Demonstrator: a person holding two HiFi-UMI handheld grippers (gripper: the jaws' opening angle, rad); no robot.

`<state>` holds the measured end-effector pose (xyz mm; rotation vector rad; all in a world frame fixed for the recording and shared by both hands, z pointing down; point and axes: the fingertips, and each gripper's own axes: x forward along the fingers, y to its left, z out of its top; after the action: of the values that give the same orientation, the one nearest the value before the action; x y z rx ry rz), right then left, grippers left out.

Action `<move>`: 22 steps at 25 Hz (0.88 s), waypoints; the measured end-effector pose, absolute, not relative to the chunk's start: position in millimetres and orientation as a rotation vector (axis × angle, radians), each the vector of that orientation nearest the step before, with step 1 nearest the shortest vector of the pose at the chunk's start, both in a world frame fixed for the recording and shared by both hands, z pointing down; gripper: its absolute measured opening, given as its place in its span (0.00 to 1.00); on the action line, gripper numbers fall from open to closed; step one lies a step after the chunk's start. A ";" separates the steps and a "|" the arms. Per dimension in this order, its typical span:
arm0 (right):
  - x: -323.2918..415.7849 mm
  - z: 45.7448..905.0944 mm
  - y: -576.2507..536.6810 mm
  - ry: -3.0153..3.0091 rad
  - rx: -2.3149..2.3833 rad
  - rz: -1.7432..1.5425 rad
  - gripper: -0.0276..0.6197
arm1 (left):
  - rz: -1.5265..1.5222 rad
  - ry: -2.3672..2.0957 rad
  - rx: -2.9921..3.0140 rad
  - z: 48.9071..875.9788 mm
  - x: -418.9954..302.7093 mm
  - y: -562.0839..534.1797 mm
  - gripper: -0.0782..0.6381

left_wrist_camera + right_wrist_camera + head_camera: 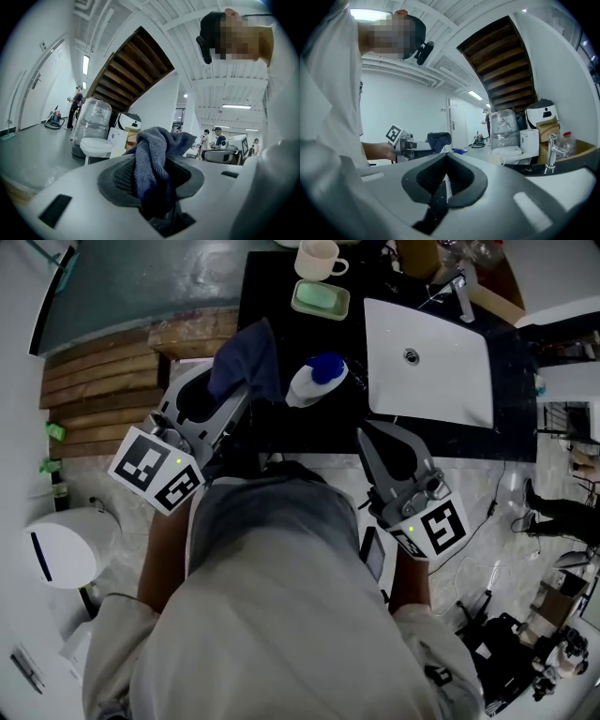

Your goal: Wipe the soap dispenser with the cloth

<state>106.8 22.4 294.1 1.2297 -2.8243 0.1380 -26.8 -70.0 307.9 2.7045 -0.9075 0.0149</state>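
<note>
Dark-blue knitted cloth (246, 357) gripped by left claw (240, 401), right claw (367, 439) clenched empty; pre-wipe, next press it onto white blue-capped soap dispenser (314, 381) ahead.

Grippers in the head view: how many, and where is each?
2. The left gripper, at the left, is shut on the blue cloth beside the soap dispenser. The right gripper, at the right near the sink, is shut and empty.
</note>
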 end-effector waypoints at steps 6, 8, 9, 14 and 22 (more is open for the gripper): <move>114.1 286.9 26.3 -2.811 1.302 0.150 0.04 | 0.003 -0.902 2.709 302.8 -25.0 -63.9 0.31; 116.6 284.6 26.2 -2.805 1.335 0.151 0.04 | 0.001 -0.895 2.707 303.2 -24.5 -62.3 0.31; 117.2 282.9 26.9 -2.802 1.351 0.149 0.04 | 0.001 -0.891 2.706 303.4 -24.3 -61.1 0.31; 111.7 274.6 26.9 -2.804 1.404 0.138 0.04 | -0.003 -0.853 2.727 297.2 -25.8 -59.2 0.31; 105.2 261.4 31.8 -2.758 1.511 0.136 0.04 | 0.012 -0.786 2.761 287.1 -37.4 -52.4 0.31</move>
<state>105.2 31.8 261.4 1.5112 -2.7584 0.1360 -37.4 -52.4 287.1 2.7609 -0.7856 0.0120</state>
